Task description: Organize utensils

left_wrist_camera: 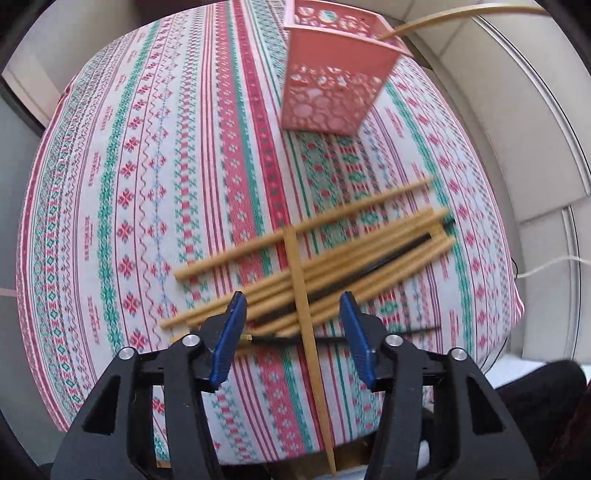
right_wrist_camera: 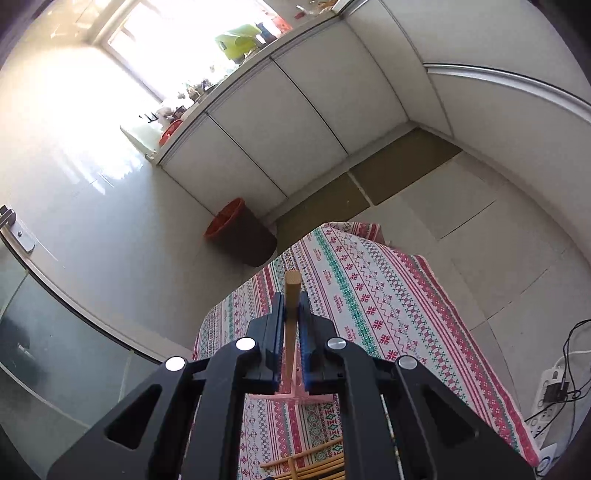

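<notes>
Several bamboo chopsticks [left_wrist_camera: 332, 254] and a few black ones [left_wrist_camera: 369, 269] lie in a loose pile on the patterned tablecloth [left_wrist_camera: 166, 184]. One bamboo chopstick [left_wrist_camera: 306, 314] lies across the pile, pointing toward me. My left gripper [left_wrist_camera: 293, 314] is open just above the near end of the pile, its blue pads on either side of that chopstick. A pink perforated holder [left_wrist_camera: 332, 81] stands at the far side. My right gripper [right_wrist_camera: 291, 306] is shut on a bamboo chopstick [right_wrist_camera: 291, 291], held upright above the holder [right_wrist_camera: 291, 395]; its lower end enters the holder [left_wrist_camera: 461, 14].
The table edge [left_wrist_camera: 509, 295] runs close on the right, with white cabinets [right_wrist_camera: 295, 129] beyond. A red bin [right_wrist_camera: 240, 232] stands on the floor. A power strip with cables [right_wrist_camera: 554, 391] lies on the floor at right.
</notes>
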